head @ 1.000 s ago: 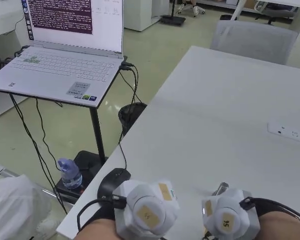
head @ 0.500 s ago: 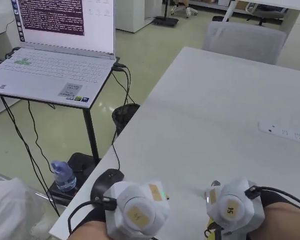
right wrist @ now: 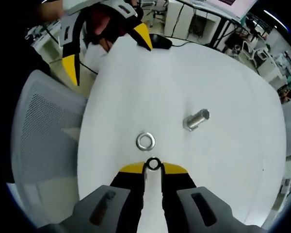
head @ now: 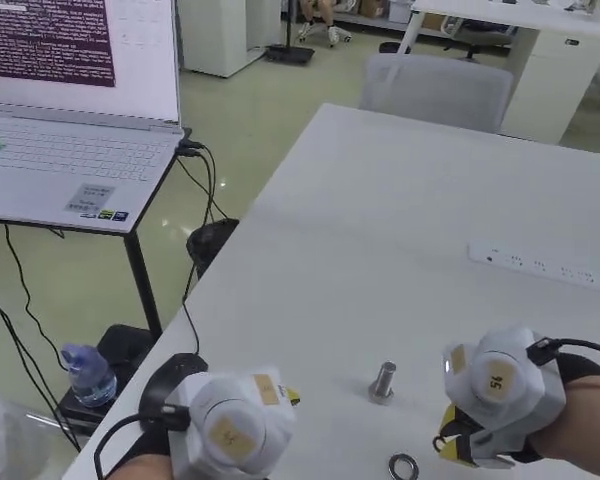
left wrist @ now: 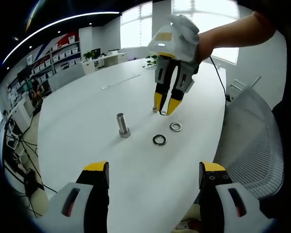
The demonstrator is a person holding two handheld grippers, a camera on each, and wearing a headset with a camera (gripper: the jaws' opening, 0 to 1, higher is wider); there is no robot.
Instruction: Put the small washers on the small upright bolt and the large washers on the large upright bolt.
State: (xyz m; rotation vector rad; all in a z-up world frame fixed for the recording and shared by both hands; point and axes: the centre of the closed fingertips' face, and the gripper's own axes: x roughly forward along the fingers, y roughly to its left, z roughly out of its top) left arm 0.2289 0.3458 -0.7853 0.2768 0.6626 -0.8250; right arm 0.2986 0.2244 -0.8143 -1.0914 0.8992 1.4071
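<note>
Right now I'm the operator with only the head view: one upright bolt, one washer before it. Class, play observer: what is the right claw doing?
Observer: In the right gripper view the right claw is shut on a small washer.
Operator: And the other one?
Observer: Its own view shows the left claw wide open, holding nothing.
Operator: Any more washers?
Observer: Yes, the left gripper view shows two lying loose by the upright bolt: a dark washer and a pale washer.
</note>
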